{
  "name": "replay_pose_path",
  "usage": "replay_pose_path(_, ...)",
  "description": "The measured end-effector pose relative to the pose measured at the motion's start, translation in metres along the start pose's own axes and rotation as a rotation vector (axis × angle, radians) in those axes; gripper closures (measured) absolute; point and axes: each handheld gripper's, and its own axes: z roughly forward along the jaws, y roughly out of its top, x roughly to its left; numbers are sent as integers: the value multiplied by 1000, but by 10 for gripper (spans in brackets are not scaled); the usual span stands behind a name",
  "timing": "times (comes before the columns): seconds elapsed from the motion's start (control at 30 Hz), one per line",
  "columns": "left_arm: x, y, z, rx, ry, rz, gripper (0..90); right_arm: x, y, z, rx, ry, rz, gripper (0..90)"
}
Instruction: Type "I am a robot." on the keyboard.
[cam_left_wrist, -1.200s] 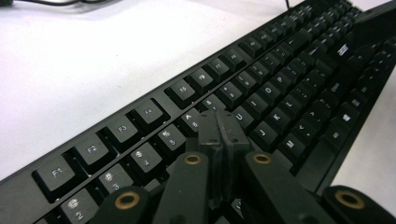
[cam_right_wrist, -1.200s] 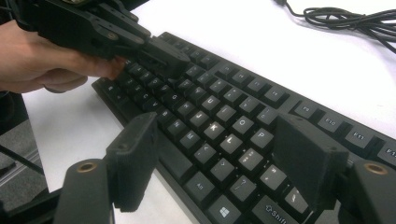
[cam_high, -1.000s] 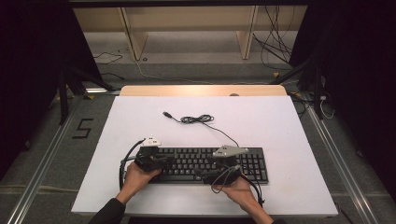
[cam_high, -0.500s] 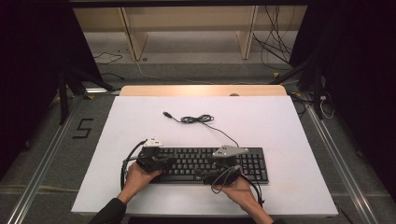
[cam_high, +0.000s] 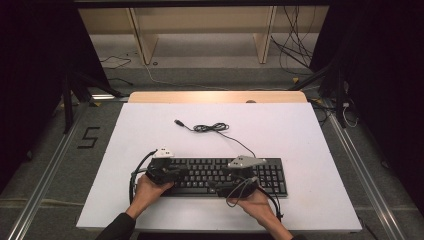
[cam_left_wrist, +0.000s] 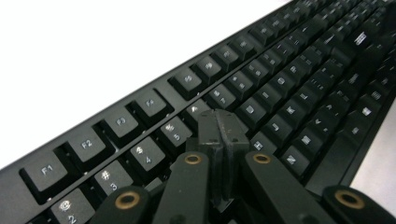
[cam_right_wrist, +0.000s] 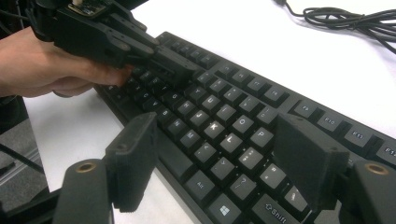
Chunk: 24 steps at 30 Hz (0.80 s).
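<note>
- I see the keyboard (cam_high: 220, 176) lying on the near part of the white table (cam_high: 300, 135).
- My left gripper (cam_left_wrist: 219, 128) has its jaws pressed together, tips over the keyboard's number row.
- My right gripper (cam_right_wrist: 215, 158) has its jaws apart, straddling the keyboard's near edge without touching it.

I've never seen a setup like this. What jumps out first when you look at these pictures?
A black keyboard lies along the near edge of a white table, its cable coiled loosely behind it. A person's two hands each hold a gripper over the keys: the left gripper has its jaws shut, tips down on the number row, while the right gripper hovers with its jaws wide apart above the lower rows.
</note>
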Motion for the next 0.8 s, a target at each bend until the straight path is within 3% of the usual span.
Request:
replay_pose_path(0.2,1,2,-7,-27,-3,-14,877,0,0,-1,-6,-1,3,316)
replay_pose_path(0.47,4,2,-19,-73,-14,-40,789,-1,0,-1,-11,-2,4,313)
replay_pose_path(0.8,4,-3,-36,-126,-51,-84,495,-1,1,-1,-15,-2,7,310)
